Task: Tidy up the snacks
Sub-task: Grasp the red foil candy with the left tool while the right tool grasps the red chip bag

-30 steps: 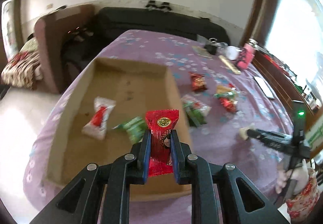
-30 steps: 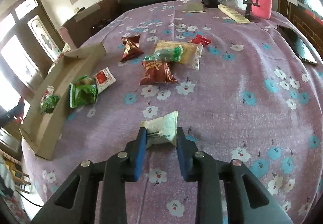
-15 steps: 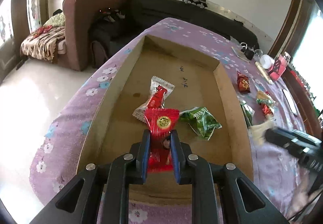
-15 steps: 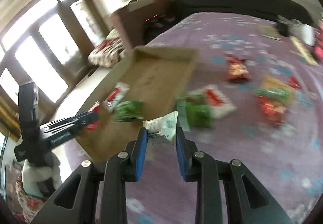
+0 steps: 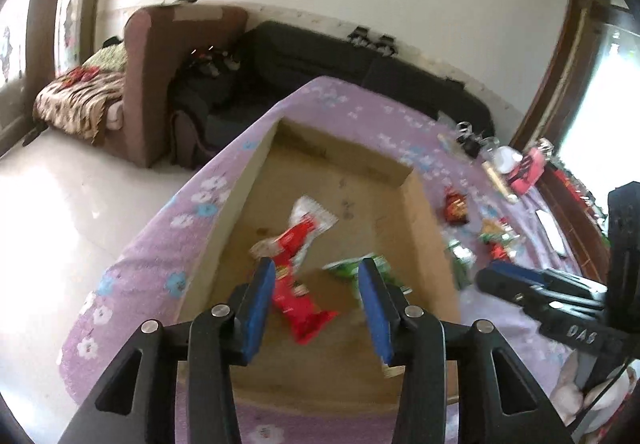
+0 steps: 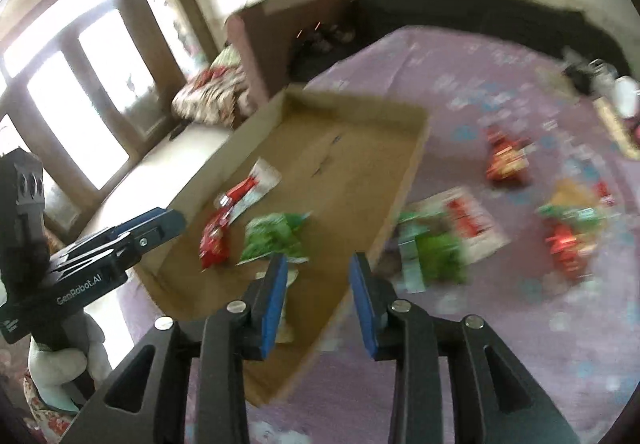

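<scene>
- Left tongs [image 5: 318,294]: spread apart above the near end of the cardboard box [image 5: 236,211]; nothing pinched. A red packet [image 5: 298,308] is seen below them, lying in the box.
- Right tongs [image 6: 318,292]: spread apart over the box's near right wall [image 6: 402,183]; nothing pinched. A pale packet [image 6: 289,278] is glimpsed beside the left finger; whether it has landed cannot be told.
- Box contents: a red-and-white packet [image 6: 250,187] at 12 o'clock of the red packet, a green packet [image 6: 274,236] at 3 o'clock of it.
- Loose snacks [image 6: 504,159]: several are scattered on the tabletop [image 6: 500,91], at 2 o'clock of the box.
- Step in hand, judged: release into the box. Both tongs are best lifted straight up before the loose snacks are approached, so that nothing is dragged out.
- Surface: a purple flowered cloth, soft and likely to wrinkle.
- Room: a dark sofa [image 5: 352,63] at 12 o'clock, a brown armchair [image 5: 160,55] at 10 o'clock.
</scene>
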{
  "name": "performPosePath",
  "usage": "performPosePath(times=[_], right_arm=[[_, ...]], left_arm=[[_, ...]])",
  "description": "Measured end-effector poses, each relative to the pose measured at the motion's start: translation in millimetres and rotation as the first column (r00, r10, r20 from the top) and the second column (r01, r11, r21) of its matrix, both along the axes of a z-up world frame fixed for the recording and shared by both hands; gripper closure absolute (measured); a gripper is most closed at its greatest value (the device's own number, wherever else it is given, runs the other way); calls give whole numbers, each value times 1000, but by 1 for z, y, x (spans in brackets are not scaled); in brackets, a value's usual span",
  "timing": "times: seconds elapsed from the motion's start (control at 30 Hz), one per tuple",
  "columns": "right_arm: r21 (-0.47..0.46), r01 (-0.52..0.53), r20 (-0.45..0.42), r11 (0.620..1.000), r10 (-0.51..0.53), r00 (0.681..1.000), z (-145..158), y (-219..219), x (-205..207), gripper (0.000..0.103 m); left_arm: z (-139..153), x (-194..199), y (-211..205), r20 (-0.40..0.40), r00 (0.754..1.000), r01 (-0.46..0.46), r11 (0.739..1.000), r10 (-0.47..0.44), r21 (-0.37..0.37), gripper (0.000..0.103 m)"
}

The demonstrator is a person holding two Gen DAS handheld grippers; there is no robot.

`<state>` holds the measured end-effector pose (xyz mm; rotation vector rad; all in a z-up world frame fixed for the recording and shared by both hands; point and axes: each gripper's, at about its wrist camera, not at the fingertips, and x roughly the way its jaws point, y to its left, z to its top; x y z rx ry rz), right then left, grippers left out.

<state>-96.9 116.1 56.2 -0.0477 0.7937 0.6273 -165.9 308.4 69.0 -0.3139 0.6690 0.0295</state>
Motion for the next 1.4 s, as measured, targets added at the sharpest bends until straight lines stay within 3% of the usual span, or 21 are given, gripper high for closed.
performPosePath(times=[0.13, 0.2, 0.3, 0.4, 0.43, 0.57, 0.73, 1.0, 1.07, 1.17, 1.3, 1.4], right_arm=[[-2, 118, 156, 993, -116, 981, 19, -60, -7, 25], [24, 176, 173, 984, -177, 969, 21, -103, 1, 21], [32, 275, 75, 961, -277, 958, 10, -159, 22, 21], [77, 360, -56, 930, -356, 933, -10, -210, 44, 29], [88, 369, -96, 925, -361, 928, -19, -219, 50, 37], [104, 353, -173, 930, -332, 927, -42, -214, 72, 43], [59, 271, -116, 961, -263, 958, -43, -172, 96, 43], [-40, 202, -85, 979, -205, 975, -57, -130, 116, 43], [-20, 198, -120, 980, -199, 973, -62, -132, 118, 73], [12, 211, -134, 977, -208, 969, -63, -145, 116, 74], [57, 238, -147, 970, -227, 963, -61, -168, 107, 76], [107, 254, -161, 961, -236, 958, -62, -183, 105, 78]], left_arm=[[23, 5, -28, 70, 992, 111, 992, -107, -57, 33], [32, 7, -44, 91, 984, 162, 985, -156, -63, 32], [40, 11, -65, 97, 976, 200, 978, -194, -52, 31], [38, 20, -81, 75, 973, 221, 974, -217, -43, 31], [35, 26, -86, 60, 973, 227, 973, -224, -47, 31], [24, 48, -102, 12, 970, 241, 966, -241, -89, 31], [19, 80, -120, -30, 963, 263, 957, -268, -119, 31], [-4, 137, -151, -186, 934, 311, 950, -306, -3, 31], [-14, 152, -164, -237, 923, 322, 945, -303, 48, 31], [-18, 167, -181, -268, 911, 351, 930, -314, 105, 31], [-6, 194, -194, -249, 913, 363, 922, -323, 135, 31], [-11, 224, -203, -279, 909, 359, 921, -309, 150, 31]])
